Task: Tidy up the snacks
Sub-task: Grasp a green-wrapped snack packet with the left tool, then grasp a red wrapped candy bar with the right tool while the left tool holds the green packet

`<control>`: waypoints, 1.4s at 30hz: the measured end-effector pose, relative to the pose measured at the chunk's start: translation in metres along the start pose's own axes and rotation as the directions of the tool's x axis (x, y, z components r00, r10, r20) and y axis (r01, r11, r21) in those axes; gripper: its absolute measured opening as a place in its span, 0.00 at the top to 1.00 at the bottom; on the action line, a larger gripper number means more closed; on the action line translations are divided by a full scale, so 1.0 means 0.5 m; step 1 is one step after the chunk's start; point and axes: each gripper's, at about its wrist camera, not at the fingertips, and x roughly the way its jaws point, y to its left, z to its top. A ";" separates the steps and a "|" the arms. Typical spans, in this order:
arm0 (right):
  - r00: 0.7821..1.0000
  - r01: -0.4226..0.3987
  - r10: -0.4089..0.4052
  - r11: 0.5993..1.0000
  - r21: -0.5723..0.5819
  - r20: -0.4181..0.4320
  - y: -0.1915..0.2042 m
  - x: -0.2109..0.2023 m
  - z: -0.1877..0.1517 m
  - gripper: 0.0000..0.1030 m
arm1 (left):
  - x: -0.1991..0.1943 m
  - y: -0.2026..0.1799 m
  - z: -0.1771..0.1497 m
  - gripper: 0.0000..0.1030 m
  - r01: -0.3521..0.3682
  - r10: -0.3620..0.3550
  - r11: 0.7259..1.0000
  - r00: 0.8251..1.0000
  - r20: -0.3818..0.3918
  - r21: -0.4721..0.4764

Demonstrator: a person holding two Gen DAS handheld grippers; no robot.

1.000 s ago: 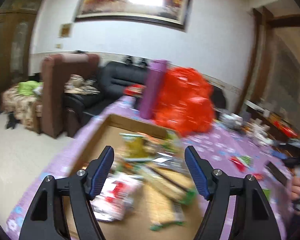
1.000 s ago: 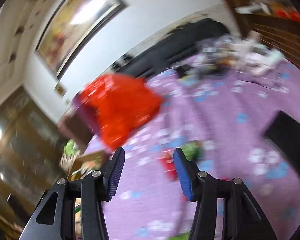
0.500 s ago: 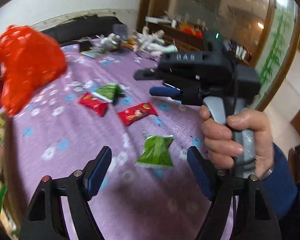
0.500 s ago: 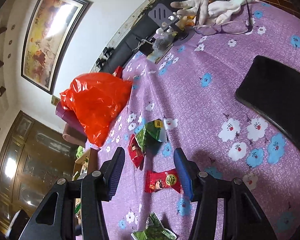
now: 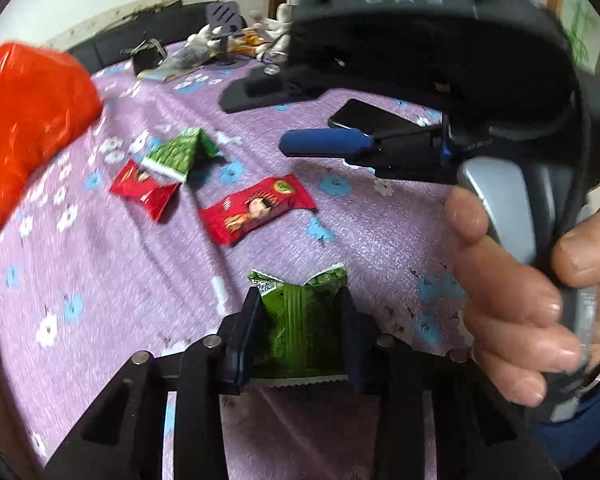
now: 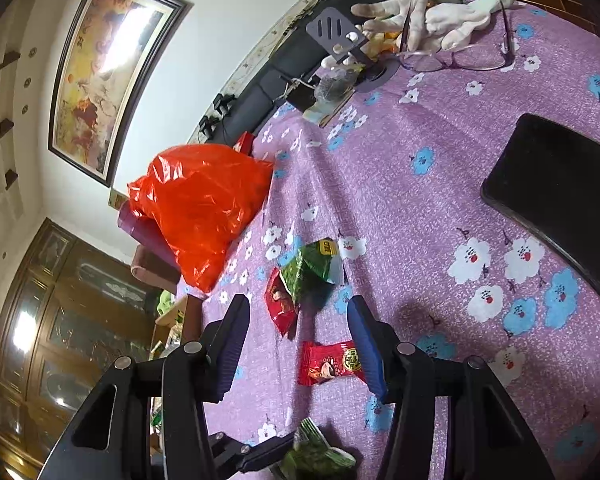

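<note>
Since half a second ago the left hand-held gripper (image 5: 300,316) has dropped onto the near green snack packet (image 5: 300,332) and pinched it between its fingers on the purple surface (image 5: 100,272). The right hand-held gripper (image 6: 298,334) hovers spread wide above a red packet (image 6: 330,362), beyond which lie another red packet (image 6: 278,306) and a green one (image 6: 306,270).

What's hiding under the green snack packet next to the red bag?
A red snack packet lies partly under the folded green foil snack packet, on the purple flowered tablecloth. Its covered end can't be seen, nor anything else beneath the green one.
</note>
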 end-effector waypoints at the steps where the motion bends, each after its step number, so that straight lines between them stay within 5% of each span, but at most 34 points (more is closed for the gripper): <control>1: 1.000 0.002 -0.002 1.000 -0.006 -0.006 0.000 0.004 0.000 0.46 | -0.005 0.010 -0.001 0.70 0.015 -0.015 1.000 1.000 0.000 -0.015; 8: 0.986 0.134 -0.142 0.987 -0.092 -0.086 0.007 0.059 -0.013 0.47 | -0.068 0.099 -0.010 0.71 0.031 -0.023 0.990 0.998 0.058 -0.140; 15: 0.961 0.154 -0.216 0.935 -0.318 -0.171 0.068 0.080 -0.057 0.47 | -0.076 0.200 -0.019 0.71 -0.076 0.106 0.954 0.990 0.089 -0.291; 18: 0.936 0.236 -0.329 0.851 -0.470 -0.125 0.103 0.094 -0.087 0.48 | -0.067 0.226 -0.010 0.71 -0.089 0.124 0.942 0.988 0.088 -0.322; 20: 0.919 0.287 -0.385 0.807 -0.516 -0.091 0.111 0.099 -0.094 0.63 | -0.071 0.230 -0.014 0.71 -0.085 0.123 0.939 0.988 0.093 -0.335; 23: 0.914 0.304 -0.396 0.807 -0.506 -0.084 0.102 0.097 -0.089 0.78 | -0.069 0.229 -0.017 0.71 -0.105 0.141 0.937 0.986 0.086 -0.333; 26: 0.919 0.314 -0.389 0.828 -0.464 -0.073 0.091 0.087 -0.078 0.80 | -0.059 0.227 -0.017 0.71 -0.115 0.147 0.937 0.986 0.072 -0.331; 30: 0.905 0.354 -0.424 0.799 -0.487 -0.039 0.093 0.088 -0.079 0.80 | -0.052 0.228 -0.017 0.71 -0.122 0.151 0.934 0.987 0.061 -0.337; 35: 0.869 0.419 -0.493 0.694 -0.586 0.038 0.123 0.108 -0.105 0.79 | -0.049 0.218 -0.018 0.70 -0.156 0.184 0.937 0.981 0.063 -0.314; 42: 0.934 0.349 -0.338 0.793 -0.500 0.116 0.135 0.048 -0.079 0.80 | -0.074 0.207 -0.015 0.70 -0.182 0.229 0.935 0.965 0.127 -0.305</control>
